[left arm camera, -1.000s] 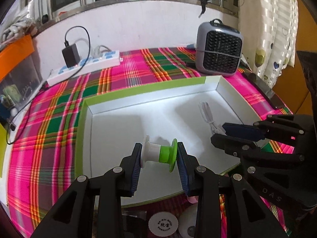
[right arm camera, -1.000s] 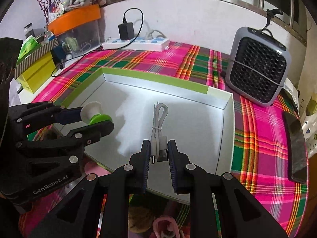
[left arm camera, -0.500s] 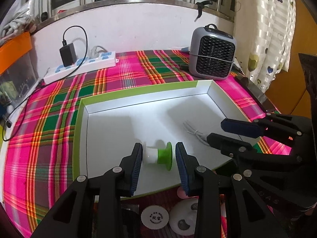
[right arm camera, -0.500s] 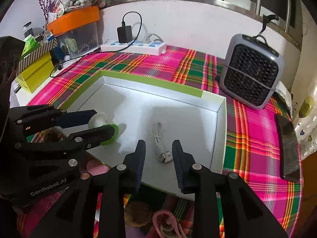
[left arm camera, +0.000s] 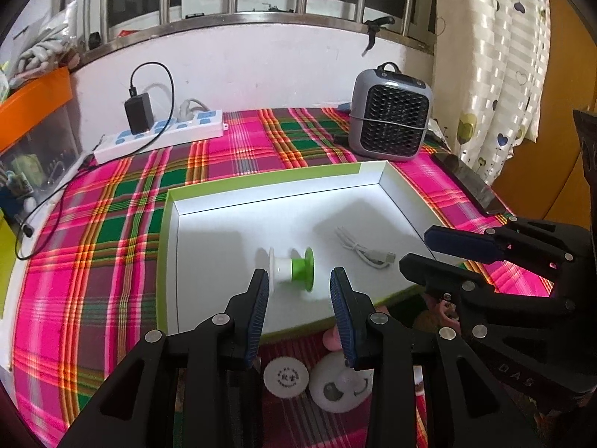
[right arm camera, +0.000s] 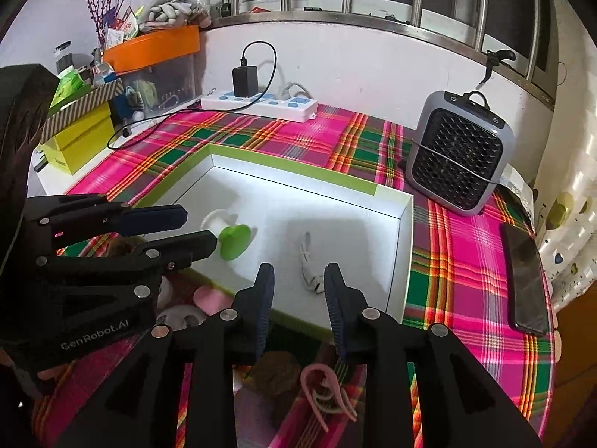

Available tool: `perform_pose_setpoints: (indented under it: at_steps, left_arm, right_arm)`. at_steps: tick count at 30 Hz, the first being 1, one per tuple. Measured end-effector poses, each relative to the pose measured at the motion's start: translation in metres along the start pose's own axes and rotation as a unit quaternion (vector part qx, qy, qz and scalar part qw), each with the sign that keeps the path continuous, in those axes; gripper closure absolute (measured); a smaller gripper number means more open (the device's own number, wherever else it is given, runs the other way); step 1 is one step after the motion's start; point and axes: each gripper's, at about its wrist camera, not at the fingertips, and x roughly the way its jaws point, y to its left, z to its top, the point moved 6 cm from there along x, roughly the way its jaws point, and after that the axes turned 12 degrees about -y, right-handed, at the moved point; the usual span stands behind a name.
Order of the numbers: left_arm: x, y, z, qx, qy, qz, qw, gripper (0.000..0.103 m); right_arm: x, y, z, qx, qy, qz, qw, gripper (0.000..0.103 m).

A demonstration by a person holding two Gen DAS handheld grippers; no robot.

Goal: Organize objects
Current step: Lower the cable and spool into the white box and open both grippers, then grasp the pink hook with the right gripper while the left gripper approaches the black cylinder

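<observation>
A white and green spool [left arm camera: 293, 269] lies on its side inside the shallow white box with a green rim [left arm camera: 261, 181]. A white USB cable [left arm camera: 363, 250] lies to its right in the box. My left gripper [left arm camera: 299, 311] is open and empty, above the box's near edge, behind the spool. My right gripper [right arm camera: 298, 306] is open and empty, just behind the cable [right arm camera: 309, 267]. The spool [right arm camera: 229, 237] shows beside the left gripper's fingers [right arm camera: 156, 220] in the right wrist view.
Small items lie on the plaid cloth in front of the box: white round discs [left arm camera: 286, 377], a pink clip [right arm camera: 324, 388], a brown lump [right arm camera: 278, 371]. A grey heater [left arm camera: 390, 119], a power strip [left arm camera: 160, 136] and a phone [right arm camera: 526, 276] sit around the box.
Both grippers opened and let go: the spool and the cable now lie in the box. Both grippers drew back toward the near edge and rose.
</observation>
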Motion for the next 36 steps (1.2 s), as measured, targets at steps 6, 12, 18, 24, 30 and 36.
perform_pose_setpoints:
  at_steps: [6,12,18,24,30,36]
  left_arm:
    - [-0.018,-0.002,-0.006,0.0,-0.01,-0.005,0.9999,0.07]
    - [-0.037,-0.003,-0.016,0.003,-0.017,-0.009,0.9998,0.07]
    - [-0.053,0.002,-0.026,-0.003,-0.025,-0.005,0.9997,0.071]
    - [-0.065,0.007,-0.04,-0.009,-0.022,-0.002,0.9997,0.071]
    - [-0.069,0.011,-0.05,-0.014,-0.017,0.003,0.9998,0.071]
    - [-0.071,0.018,-0.052,-0.018,-0.016,0.01,0.9997,0.071]
  right_arm:
    - [-0.021,0.004,-0.006,0.008,-0.014,0.008,1.0,0.074]
    - [-0.039,0.008,-0.017,0.019,-0.019,0.017,0.999,0.074]
    - [-0.056,0.006,-0.03,0.031,-0.023,0.019,0.999,0.074]
    - [-0.064,0.002,-0.045,0.044,-0.018,0.018,0.999,0.074]
    - [-0.066,-0.002,-0.055,0.052,-0.01,0.014,0.999,0.074]
    - [-0.065,-0.004,-0.06,0.053,-0.006,0.015,0.998,0.07]
